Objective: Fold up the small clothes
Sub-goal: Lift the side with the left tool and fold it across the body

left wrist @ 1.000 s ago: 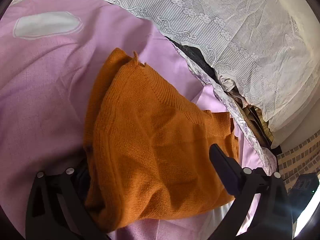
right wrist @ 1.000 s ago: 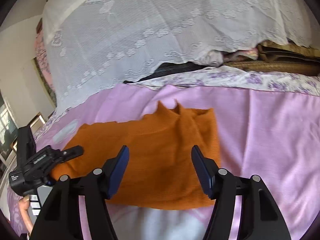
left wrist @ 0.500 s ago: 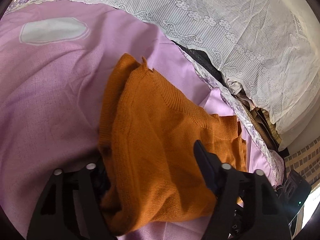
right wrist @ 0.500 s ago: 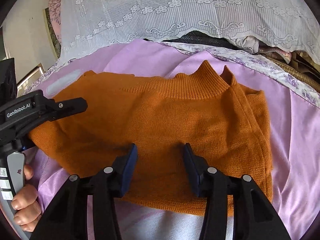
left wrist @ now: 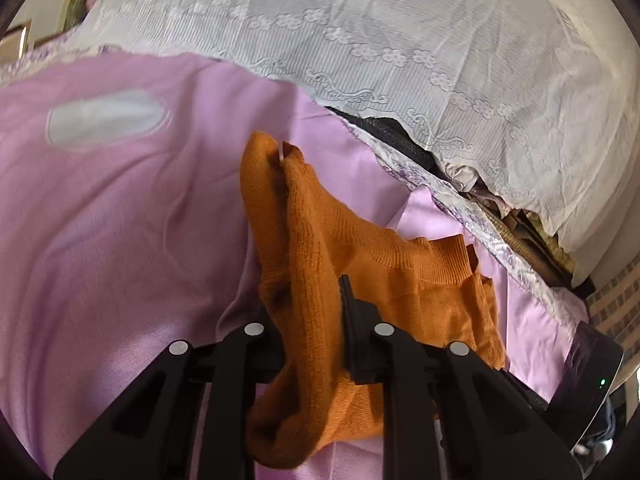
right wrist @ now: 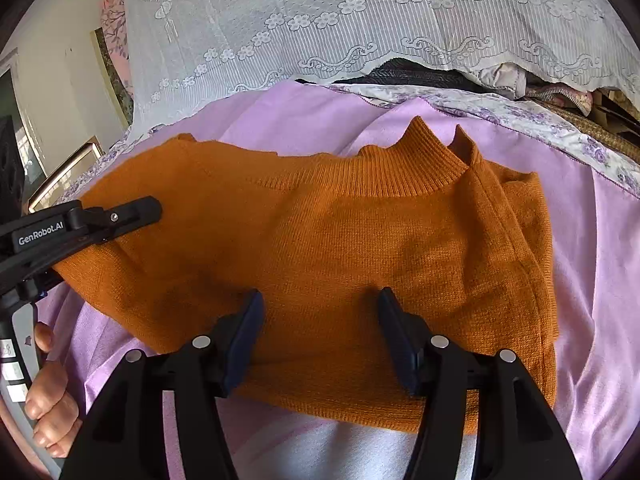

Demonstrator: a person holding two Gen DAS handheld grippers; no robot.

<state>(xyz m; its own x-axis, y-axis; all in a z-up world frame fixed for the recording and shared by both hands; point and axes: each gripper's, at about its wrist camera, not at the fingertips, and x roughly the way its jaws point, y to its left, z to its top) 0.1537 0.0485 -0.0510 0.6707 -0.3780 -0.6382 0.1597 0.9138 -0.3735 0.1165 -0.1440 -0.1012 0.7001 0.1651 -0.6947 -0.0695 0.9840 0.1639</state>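
Your left gripper (left wrist: pixel 312 320) has closed up since a moment ago and now pinches a bunched edge of the orange sweater (right wrist: pixel 320 248), while your right gripper (right wrist: pixel 320 336) has slid in low over the sweater's near hem. The right one is released, its fingers (right wrist: pixel 244 332) spread wide with knit showing between them.

The sweater lies across the pink sheet (right wrist: pixel 600 240), collar on its far side toward the lace cover (right wrist: pixel 360 20), the left gripper at its left end.

For this fold, I'd say lower the right gripper until both fingers straddle the hem, then clench only once you have all the layers, not just the top one. Lift both ends together and level, so the knit doesn't sag or twist between them.

Hard to read: how many layers the left gripper has caught, since the fabric wraps around its fingers. The sweater's sleeves are tucked out of sight, and its near hem runs behind the right gripper's body.
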